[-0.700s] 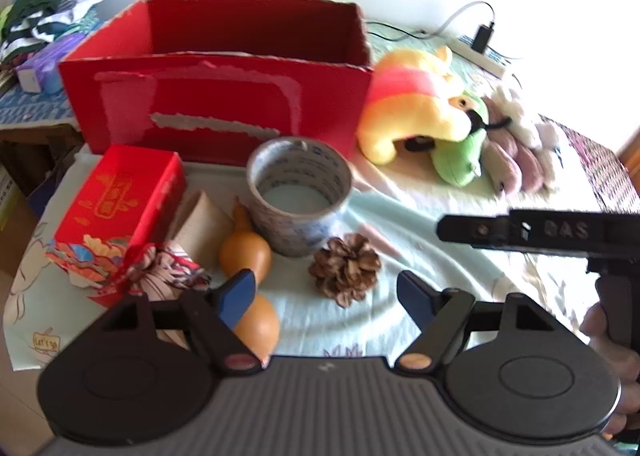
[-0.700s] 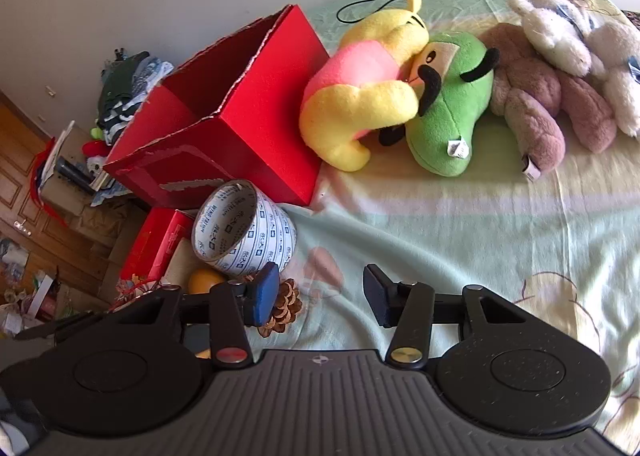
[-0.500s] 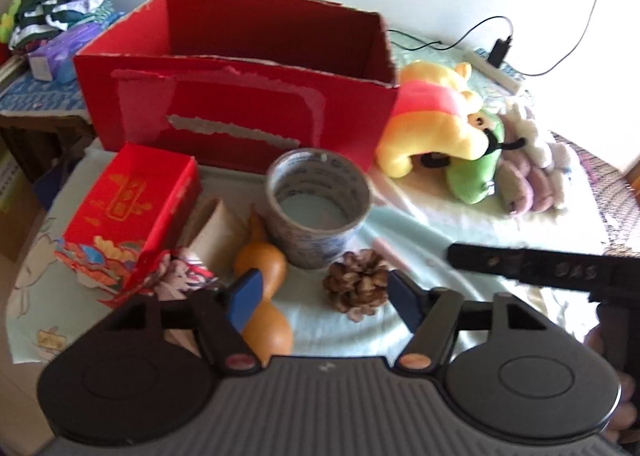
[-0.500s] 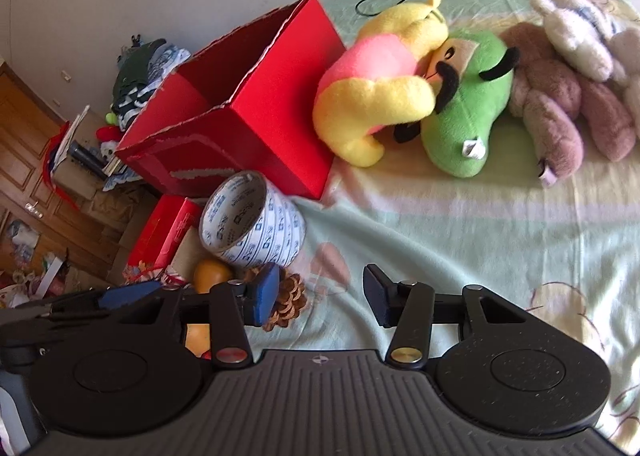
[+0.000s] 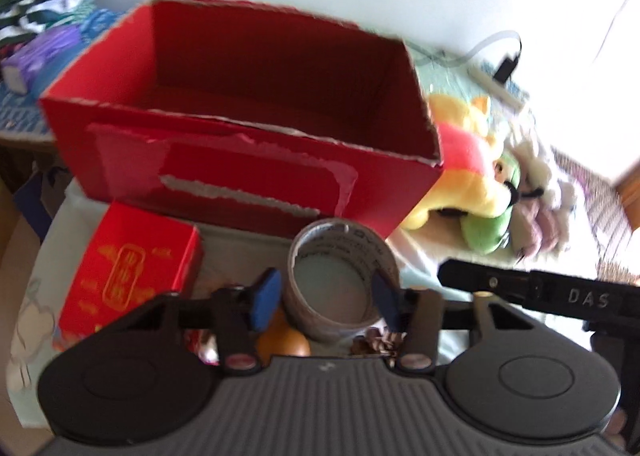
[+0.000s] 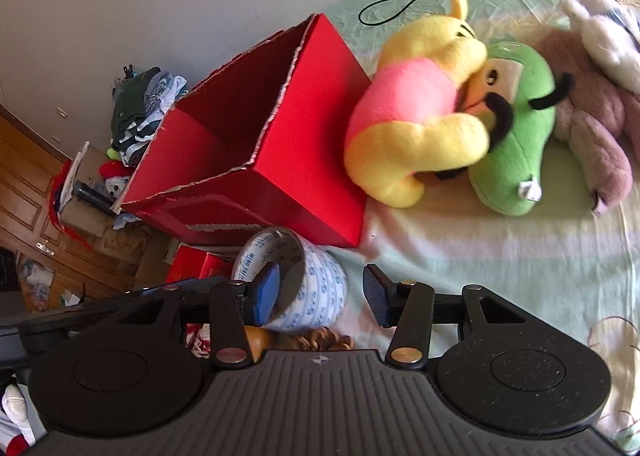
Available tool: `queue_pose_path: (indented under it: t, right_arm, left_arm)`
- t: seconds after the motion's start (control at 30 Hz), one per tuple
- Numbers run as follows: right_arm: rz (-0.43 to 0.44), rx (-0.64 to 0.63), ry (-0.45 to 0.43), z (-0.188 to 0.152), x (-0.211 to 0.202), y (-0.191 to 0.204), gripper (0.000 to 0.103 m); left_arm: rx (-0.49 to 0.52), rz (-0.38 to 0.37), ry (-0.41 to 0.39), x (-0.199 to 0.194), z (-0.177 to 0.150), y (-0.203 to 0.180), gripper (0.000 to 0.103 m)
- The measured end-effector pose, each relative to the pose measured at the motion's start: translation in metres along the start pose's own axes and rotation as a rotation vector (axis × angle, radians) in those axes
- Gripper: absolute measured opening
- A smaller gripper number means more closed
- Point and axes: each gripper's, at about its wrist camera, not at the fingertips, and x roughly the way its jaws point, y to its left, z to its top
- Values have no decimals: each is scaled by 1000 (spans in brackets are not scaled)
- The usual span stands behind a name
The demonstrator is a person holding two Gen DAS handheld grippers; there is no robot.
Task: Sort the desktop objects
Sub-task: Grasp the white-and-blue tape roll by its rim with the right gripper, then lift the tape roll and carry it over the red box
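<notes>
Beyond both sets of jaws stands the open red box, blocking the ground behind it. The plush toys lie right of it, shown whole only by the right wrist view. The small red carton sits left of the left gripper, whose open jaws flank the tape roll without clear contact. The right gripper gapes empty, the roll beside its left jaw.
</notes>
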Motion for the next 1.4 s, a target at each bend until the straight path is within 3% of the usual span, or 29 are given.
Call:
queue_pose_path:
  t: [0.07,0.13,0.23,0.33,0.4,0.43,0.7,0.93,1.1,1.17,1.27,1.4]
  right_arm:
    - [-41,-21,3,1,8,8,45]
    - [-71,-25,11,1,17,12,44]
    - [-85,-10,27,1,30,16,43]
    - [-157,-25,43,-2,43,25,38]
    - [-193,-12,56,-3,50,24,30]
    - [-198,7,66,-4,52,22,20]
    - [-218,64,22,-9,16,11,17]
    - [-260,41,-120,-3,-61,-4,17]
    - [-274,-21,-253,31,-105,5,18]
    - [-270,-67,-291,48,-114,16,18]
    - [-254,-137,-328,72,-112,39,18]
    - [-211,-215,-318,102,-78,73,18]
  left_arm:
    - [27,15,36,13,6,2,29]
    - [45,19,68,23,10,6,22]
    - [81,1,104,33,15,13,19]
    - [119,-4,115,40,15,14,17]
    - [139,3,124,48,15,14,12]
    - [147,8,130,50,15,15,10]
    - [248,-28,140,42,9,-11,8]
    - [345,-131,54,5,17,-73,8]
    - [394,-185,-68,-32,37,-106,8]
    - [400,-184,-118,-41,61,-114,8]
    - [391,-163,-178,-53,88,-109,8]
    - [363,-101,-228,-69,125,-68,7]
